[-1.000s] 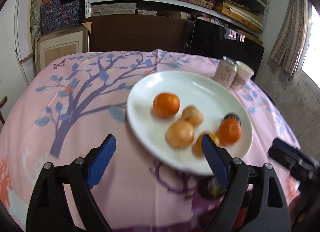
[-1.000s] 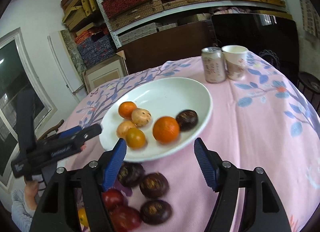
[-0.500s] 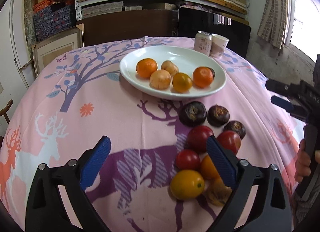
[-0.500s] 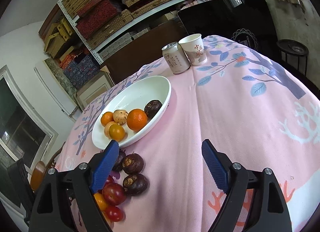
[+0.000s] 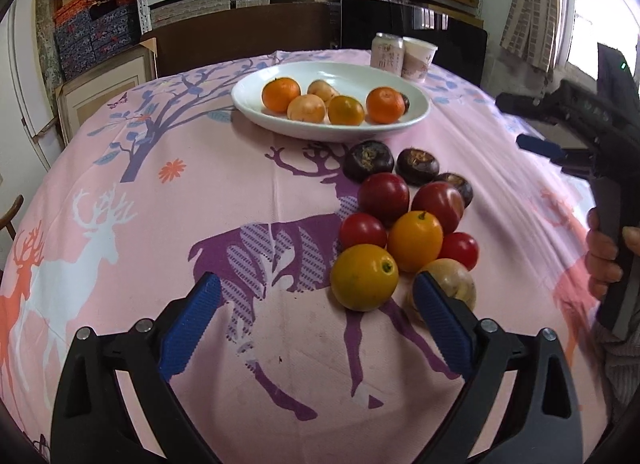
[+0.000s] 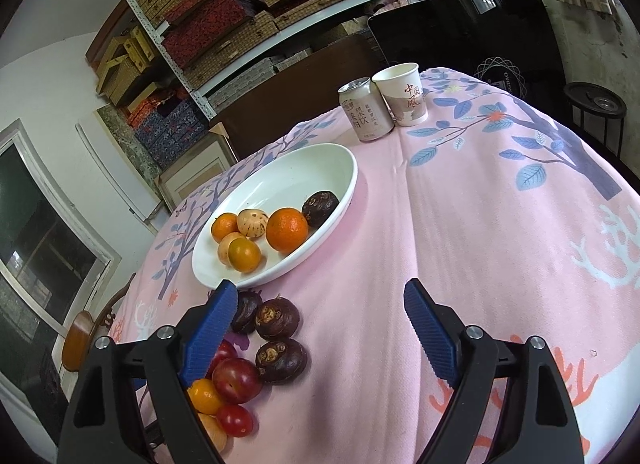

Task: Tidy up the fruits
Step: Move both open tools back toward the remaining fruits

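Here, loose fruits (image 5: 404,223) beside plate (image 5: 416,115).

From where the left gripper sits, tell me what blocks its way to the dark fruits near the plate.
The left gripper is open and low over the cloth. Between it and the dark fruits lies the rest of the pile: the yellow fruit, the orange one and the red ones. It would probably have to come from above.

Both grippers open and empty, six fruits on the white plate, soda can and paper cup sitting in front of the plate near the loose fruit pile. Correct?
One error: the soda can and paper cup stand behind the white plate, on the far side from the loose fruit pile, as the right wrist view shows. The rest holds.
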A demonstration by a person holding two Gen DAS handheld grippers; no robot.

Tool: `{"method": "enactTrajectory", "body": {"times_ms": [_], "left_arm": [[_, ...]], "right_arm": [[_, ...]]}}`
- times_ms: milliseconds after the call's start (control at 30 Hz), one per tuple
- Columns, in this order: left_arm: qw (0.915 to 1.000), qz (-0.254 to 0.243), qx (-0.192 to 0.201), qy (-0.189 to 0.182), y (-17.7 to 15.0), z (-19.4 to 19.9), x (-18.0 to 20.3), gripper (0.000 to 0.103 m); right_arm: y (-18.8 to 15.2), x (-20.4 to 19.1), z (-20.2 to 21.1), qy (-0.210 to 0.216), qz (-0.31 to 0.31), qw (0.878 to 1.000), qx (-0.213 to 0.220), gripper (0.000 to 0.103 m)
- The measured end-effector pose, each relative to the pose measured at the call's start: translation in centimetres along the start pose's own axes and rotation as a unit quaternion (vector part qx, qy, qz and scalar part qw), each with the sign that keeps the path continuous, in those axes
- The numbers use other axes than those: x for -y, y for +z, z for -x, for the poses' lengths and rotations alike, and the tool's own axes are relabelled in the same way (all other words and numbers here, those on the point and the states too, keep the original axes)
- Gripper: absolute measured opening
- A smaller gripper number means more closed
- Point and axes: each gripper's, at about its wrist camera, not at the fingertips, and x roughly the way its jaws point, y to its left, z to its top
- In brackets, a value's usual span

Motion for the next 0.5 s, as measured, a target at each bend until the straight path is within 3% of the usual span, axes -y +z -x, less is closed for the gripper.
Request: {"method": "enactTrajectory", "body": {"times_ms": [133, 300, 500], "left_arm": [[0.9997, -0.007, -0.019, 0.012, 0.2, -1.2, -0.2, 0.096], [0.9966, 0.018, 0.003, 0.080, 0.1, -0.2, -2.9, 0.097], [0.9985, 0.000, -0.014, 0.053, 0.6, -1.3, -2.3, 0.097]], "right_arm": [[-0.5, -0.7, 0.2, 0.000, 0.015, 1.000, -0.002, 0.086], [-1.4, -1.4, 0.7, 0.002, 0.034, 0.999, -0.007, 0.086], [-3.6, -4.4, 1.1, 0.035, 0.105, 0.993, -0.034, 0.086]]}}
